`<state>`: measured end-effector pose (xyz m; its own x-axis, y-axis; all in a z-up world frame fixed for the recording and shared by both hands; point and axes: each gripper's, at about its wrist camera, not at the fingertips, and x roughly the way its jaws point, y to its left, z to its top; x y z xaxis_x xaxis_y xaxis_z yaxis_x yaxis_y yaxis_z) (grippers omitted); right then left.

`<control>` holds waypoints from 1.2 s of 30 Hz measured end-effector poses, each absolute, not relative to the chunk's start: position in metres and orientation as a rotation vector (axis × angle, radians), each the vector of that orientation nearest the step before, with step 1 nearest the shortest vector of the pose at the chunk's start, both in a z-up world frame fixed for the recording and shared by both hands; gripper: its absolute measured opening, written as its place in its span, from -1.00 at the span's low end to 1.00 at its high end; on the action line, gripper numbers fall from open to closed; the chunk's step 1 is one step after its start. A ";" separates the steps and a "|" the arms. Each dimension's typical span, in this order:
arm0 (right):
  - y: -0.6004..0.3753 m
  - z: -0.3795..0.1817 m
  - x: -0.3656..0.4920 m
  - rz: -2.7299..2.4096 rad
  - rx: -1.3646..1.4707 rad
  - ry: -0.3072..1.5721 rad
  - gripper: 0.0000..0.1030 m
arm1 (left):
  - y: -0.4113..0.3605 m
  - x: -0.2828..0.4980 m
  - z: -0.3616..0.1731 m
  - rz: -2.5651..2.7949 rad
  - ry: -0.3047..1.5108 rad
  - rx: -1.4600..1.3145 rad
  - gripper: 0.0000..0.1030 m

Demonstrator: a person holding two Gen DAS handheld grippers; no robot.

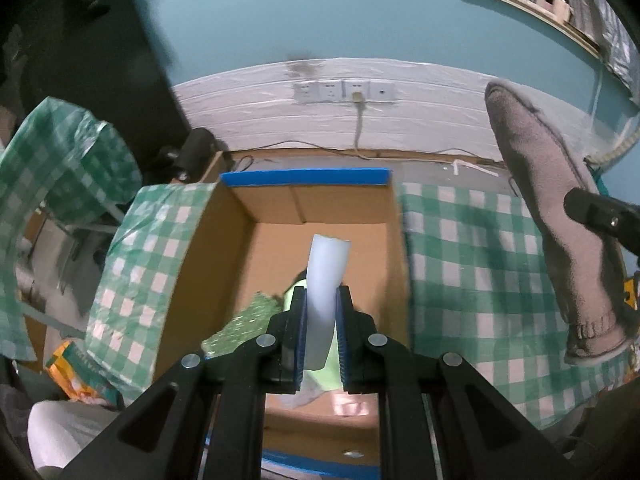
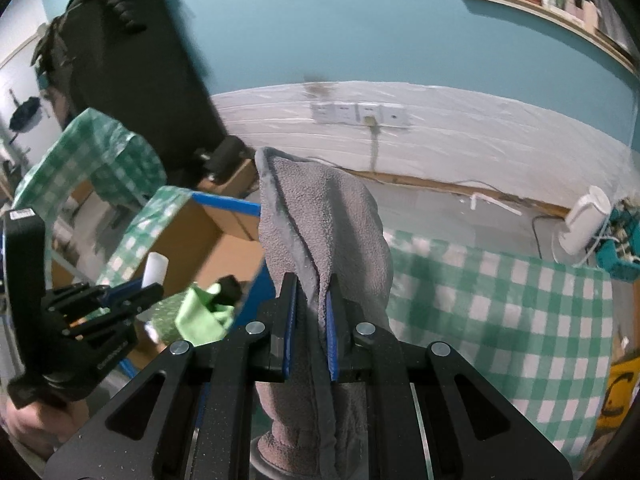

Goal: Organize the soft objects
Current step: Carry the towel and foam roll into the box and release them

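A pale, soft white tube point(image 1: 326, 276) is pinched between the blue pads of the left claw point(image 1: 322, 300), whose jaws are drawn in tight on it; its free end curves up and away above the open cardboard box point(image 1: 224, 248). Inside the box, below the tube, lie a lime-green cloth point(image 1: 320, 372) and a glittery green piece point(image 1: 240, 326), at the near left of the box floor. The box has blue tape along its far rim and stands at the left of the table point(image 1: 472, 260), which is covered in a green-and-white checked cloth.

A grey fleece cloth point(image 2: 320, 232) is clamped in the right claw point(image 2: 313, 300), jaws nearly together on its folds, the fabric rising in a peak above the pads and hanging below them. It is held over the table, just right of the box. Beyond the table, a row of wall sockets point(image 1: 344, 91) sits on the white lower wall.
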<state>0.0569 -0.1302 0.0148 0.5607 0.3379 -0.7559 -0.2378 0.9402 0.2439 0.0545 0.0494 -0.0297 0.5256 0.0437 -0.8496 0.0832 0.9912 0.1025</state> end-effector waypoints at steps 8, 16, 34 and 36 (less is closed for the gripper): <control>-0.081 0.021 0.063 0.415 0.085 0.915 -0.79 | 0.095 0.053 -0.034 0.044 1.027 0.082 -0.75; -0.032 0.015 0.070 0.477 0.049 0.935 -0.79 | 0.128 0.054 -0.039 0.102 1.035 0.049 -0.74; 0.025 -0.032 0.090 0.553 0.113 1.069 -0.61 | 0.162 0.064 -0.089 0.162 1.146 0.012 -0.49; 0.024 -0.036 0.091 0.541 0.122 1.082 -0.51 | 0.163 0.064 -0.093 0.165 1.159 0.006 -0.29</control>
